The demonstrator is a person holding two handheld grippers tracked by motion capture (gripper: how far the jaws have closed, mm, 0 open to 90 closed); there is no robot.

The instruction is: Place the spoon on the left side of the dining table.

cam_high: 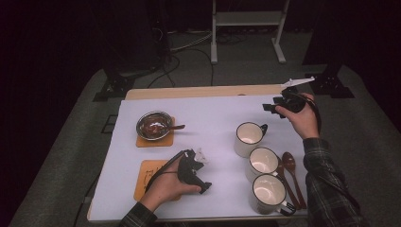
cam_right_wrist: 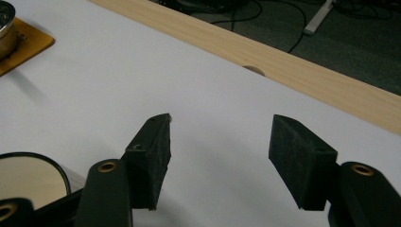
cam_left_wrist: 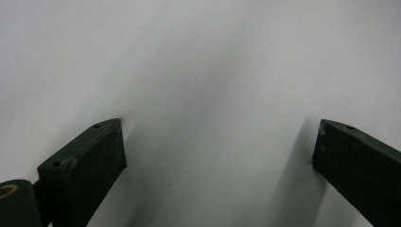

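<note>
A white, matte sheet covers the table point(cam_high: 217, 113), whose pale wooden edge shows as a strip along the far side. The right gripper point(cam_high: 270, 108) hangs above the far right part of that sheet, held in the person's right hand point(cam_high: 302, 118) with a plaid sleeve behind it; in the right gripper view its two black jaws, blocky and faced with rough, felt-like pads, stand apart with only bare white sheet between them. The nearest thing to it is the farthest mug point(cam_high: 249, 138), a cream, straight-walled cup with a dark rim and dark handle, standing upright just nearer the person than the gripper; its round rim curves into the lower left corner of the right gripper view point(cam_right_wrist: 28, 175). Two more mugs of the same make point(cam_high: 263, 162) point(cam_high: 269, 193) stand in a line toward the near edge, and two dark reddish wooden spoons point(cam_high: 290, 176) lie flat just to their right. The left gripper point(cam_high: 204, 185) rests low over the near middle of the sheet in the left hand point(cam_high: 165, 187), its wedge-shaped jaws wide apart in the left gripper view, empty over plain white. On the left a shiny metal bowl point(cam_high: 154, 125) with a spoon point(cam_high: 174, 127) in it sits on a square orange coaster point(cam_high: 142, 142), and a second coaster point(cam_high: 146, 172) lies partly under the left hand.
</note>
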